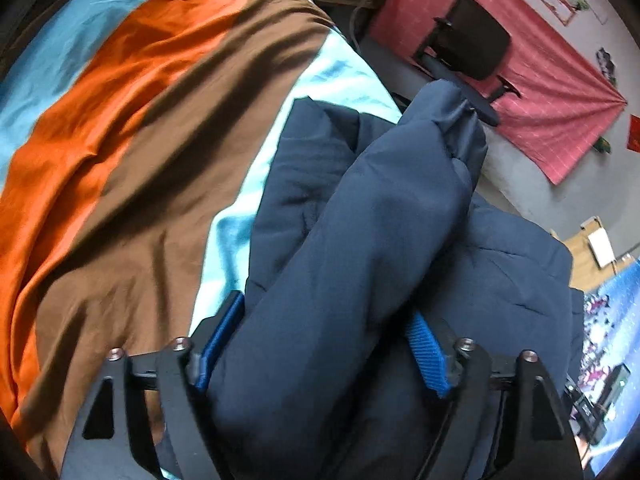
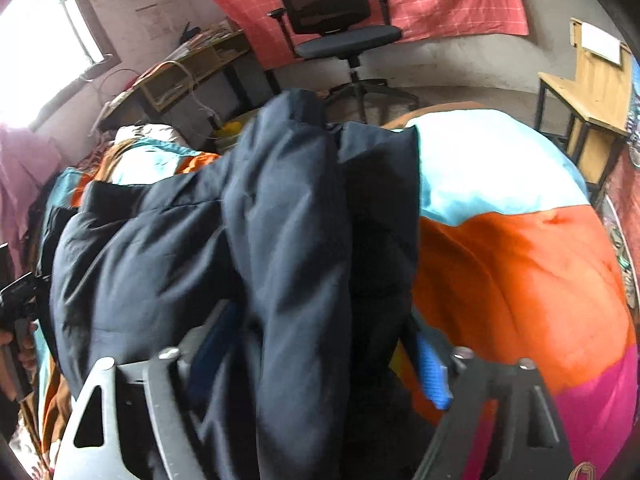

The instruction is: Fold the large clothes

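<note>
Both tongs, left and right, we see spread wide astride a padded navy jacket near the striped bed's edge.

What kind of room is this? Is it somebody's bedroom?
Probably yes, a bedroom that is also used for study. A dark blue jacket lies on a bed with a bedspread in orange, brown and light blue. Behind it stand an office chair and a wooden desk.

Matt navy padded-cloth jacket, faintly glossy smooth striped bedspread, ribbed blue tool pads
</note>
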`<act>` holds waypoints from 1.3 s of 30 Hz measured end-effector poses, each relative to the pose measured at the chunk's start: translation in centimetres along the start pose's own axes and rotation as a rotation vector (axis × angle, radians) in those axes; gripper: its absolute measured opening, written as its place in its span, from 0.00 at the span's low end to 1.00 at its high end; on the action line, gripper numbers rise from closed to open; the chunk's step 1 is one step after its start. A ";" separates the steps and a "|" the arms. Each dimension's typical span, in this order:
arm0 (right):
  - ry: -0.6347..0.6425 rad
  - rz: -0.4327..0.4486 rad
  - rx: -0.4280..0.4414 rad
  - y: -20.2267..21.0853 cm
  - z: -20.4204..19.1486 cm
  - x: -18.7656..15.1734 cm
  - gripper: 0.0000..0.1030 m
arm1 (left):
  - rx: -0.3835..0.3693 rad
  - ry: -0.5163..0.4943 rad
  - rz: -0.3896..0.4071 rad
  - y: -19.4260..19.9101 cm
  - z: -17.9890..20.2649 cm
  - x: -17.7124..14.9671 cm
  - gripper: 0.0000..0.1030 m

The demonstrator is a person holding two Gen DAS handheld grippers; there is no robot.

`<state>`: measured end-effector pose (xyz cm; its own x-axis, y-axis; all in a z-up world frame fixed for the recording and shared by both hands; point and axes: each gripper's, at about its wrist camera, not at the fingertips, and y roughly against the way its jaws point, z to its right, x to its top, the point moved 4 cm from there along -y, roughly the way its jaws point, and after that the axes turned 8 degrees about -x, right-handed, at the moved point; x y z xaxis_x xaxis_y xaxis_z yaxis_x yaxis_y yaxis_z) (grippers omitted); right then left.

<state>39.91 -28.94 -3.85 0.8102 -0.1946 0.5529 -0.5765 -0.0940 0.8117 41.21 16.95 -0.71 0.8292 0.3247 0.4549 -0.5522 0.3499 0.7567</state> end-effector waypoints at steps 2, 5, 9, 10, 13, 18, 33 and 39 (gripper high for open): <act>-0.007 0.008 -0.041 0.1 0.4 -0.3 0.89 | 0.019 -0.002 0.026 0.6 0.0 0.0 0.83; -0.014 0.029 -0.086 0.6 0.5 -0.4 0.94 | 0.037 -0.009 0.054 1.6 0.1 -0.2 0.85; -0.026 0.062 -0.103 1.8 0.4 -0.5 0.97 | 0.045 -0.031 0.085 2.8 0.3 -0.9 0.88; -0.026 0.067 -0.102 2.1 0.3 -0.6 0.98 | 0.032 -0.044 0.086 3.1 0.5 -1.2 0.88; -0.015 0.080 -0.092 2.9 -0.5 -0.9 0.99 | -0.001 -0.078 0.068 3.5 1.3 -2.1 0.89; 0.016 0.121 -0.101 4.3 -1.7 -1.2 1.00 | 0.016 -0.155 0.092 4.8 2.9 -3.4 0.96; 0.059 0.242 -0.086 10.2 -5.4 -3.8 1.00 | 0.017 -0.372 0.318 10.7 8.7 -8.0 0.98; 0.052 0.302 -0.070 12.7 -6.8 -5.1 1.00 | 0.009 -0.467 0.379 12.6 11.5 -10.9 0.98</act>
<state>29.15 -22.48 4.90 0.6090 -0.1527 0.7783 -0.7846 0.0278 0.6194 26.21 7.77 9.29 0.5264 0.0046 0.8502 -0.8177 0.2767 0.5048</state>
